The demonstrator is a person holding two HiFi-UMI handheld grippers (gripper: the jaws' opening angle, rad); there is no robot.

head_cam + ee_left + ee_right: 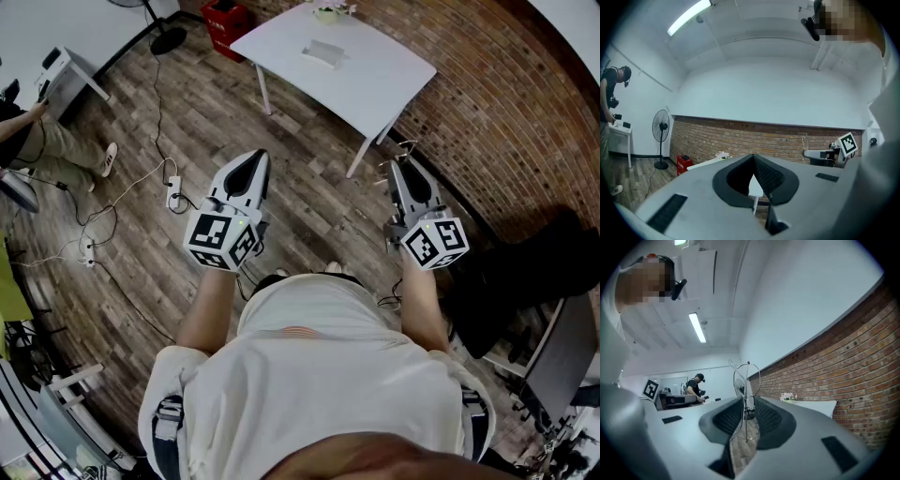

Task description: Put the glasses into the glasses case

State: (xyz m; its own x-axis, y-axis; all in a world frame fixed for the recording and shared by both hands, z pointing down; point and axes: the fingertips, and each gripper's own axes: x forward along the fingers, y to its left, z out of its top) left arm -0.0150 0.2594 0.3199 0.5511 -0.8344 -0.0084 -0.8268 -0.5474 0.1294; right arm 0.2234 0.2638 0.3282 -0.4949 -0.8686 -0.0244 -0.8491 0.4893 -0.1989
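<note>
Wood-plank flooring (314, 211) and a brick wall (487, 103) are seen around a white table (384, 80), which stands well ahead of both grippers. On it a pale flat object (323, 52), judged to be the glasses case, is laid towards the far side; whether it is open cannot be told. The thin wire-framed glasses (746, 380) are pinched between the jaws of the right gripper (398, 169) and are held in the air, well apart from the table. The jaws of the left gripper (255, 159) are brought together at the tips, with nothing between them.

The step in hand is judged to be the carry to the table. It is best done with an even grip, since so slight a frame could be bent or let slip. The table should be approached squarely, so that the case is brought within reach of both grippers. The case may need to be steadied or opened by the left one before the glasses are lowered in lengthwise.
</note>
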